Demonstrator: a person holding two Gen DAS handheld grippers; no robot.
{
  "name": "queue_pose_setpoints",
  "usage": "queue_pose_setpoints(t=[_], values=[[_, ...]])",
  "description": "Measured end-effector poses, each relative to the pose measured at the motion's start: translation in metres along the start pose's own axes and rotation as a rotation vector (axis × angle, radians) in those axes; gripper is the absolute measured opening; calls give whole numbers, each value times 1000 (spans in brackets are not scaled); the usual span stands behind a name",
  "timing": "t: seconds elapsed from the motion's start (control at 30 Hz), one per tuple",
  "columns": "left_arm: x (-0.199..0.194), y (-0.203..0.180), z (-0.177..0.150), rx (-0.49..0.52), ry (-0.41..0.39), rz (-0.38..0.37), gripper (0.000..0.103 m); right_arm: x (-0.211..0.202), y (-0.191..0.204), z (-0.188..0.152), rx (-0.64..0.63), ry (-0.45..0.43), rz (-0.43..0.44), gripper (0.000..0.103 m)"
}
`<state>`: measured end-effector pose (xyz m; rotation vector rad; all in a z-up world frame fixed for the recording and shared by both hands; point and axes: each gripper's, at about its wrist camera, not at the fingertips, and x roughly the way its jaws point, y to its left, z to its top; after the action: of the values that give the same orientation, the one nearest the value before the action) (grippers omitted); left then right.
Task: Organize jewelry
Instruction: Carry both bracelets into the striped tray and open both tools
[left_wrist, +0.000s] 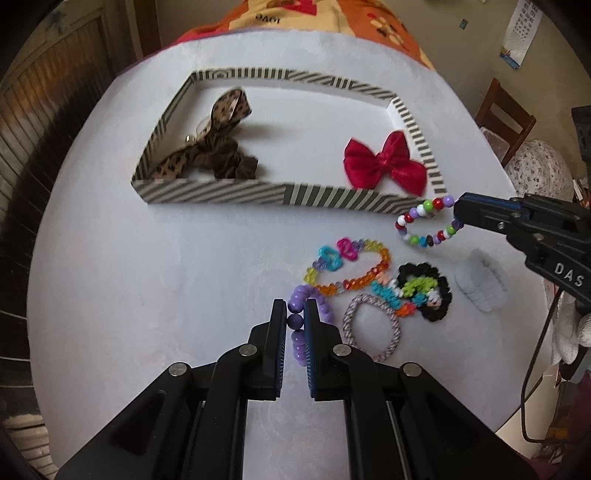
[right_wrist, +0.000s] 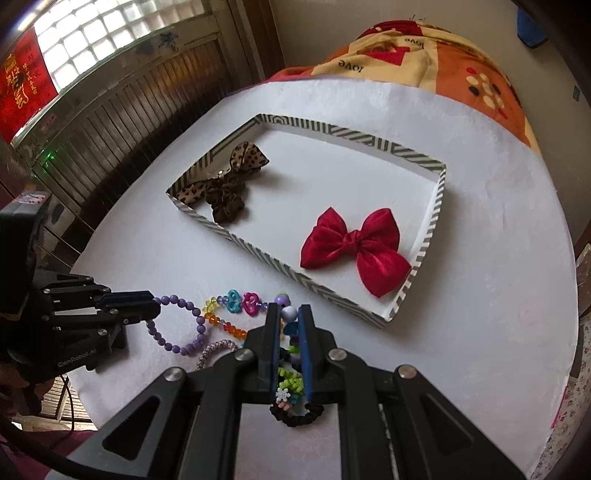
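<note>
My left gripper (left_wrist: 295, 307) is shut on a purple bead bracelet (left_wrist: 297, 347), which hangs between its pads; in the right wrist view the left gripper (right_wrist: 157, 308) comes in from the left with the purple bead bracelet (right_wrist: 184, 325) looping from its tips. My right gripper (right_wrist: 289, 311) is shut on a multicolour bead bracelet (right_wrist: 289, 313). In the left wrist view the right gripper (left_wrist: 458, 213) holds that multicolour bracelet (left_wrist: 424, 225) just off the near right corner of the striped tray (left_wrist: 221, 192). The tray holds a leopard-print scrunchie (left_wrist: 210, 147) and a red bow (left_wrist: 384, 162).
On the white table (left_wrist: 147, 277) in front of the tray lie a translucent rainbow bracelet (left_wrist: 354, 266), a black scrunchie with a bead figure (left_wrist: 424, 291), a braided hair tie (left_wrist: 373, 328) and a pale scrunchie (left_wrist: 480, 284). A patterned blanket (right_wrist: 424, 51) lies beyond the far edge.
</note>
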<state>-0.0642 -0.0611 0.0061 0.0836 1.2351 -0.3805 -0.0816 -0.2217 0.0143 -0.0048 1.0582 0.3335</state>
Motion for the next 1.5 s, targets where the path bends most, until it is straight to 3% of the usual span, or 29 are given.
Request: queue_pose_setpoints(t=[0.6,0.83,1.07,1.5], values=[[-33,3,74,34,-118,49,2,-18,-10,48,-17,-65,-40,10],[-21,2,102,48,-116,69,2,-14,-22,66,-7,-72,-55,10],[-2,3,134,40,-102,40,2,-5,-38,85,21,-75,-73,10],[49,4,176,2,-56,28,2,40,-60,116,72,-37,-73,10]])
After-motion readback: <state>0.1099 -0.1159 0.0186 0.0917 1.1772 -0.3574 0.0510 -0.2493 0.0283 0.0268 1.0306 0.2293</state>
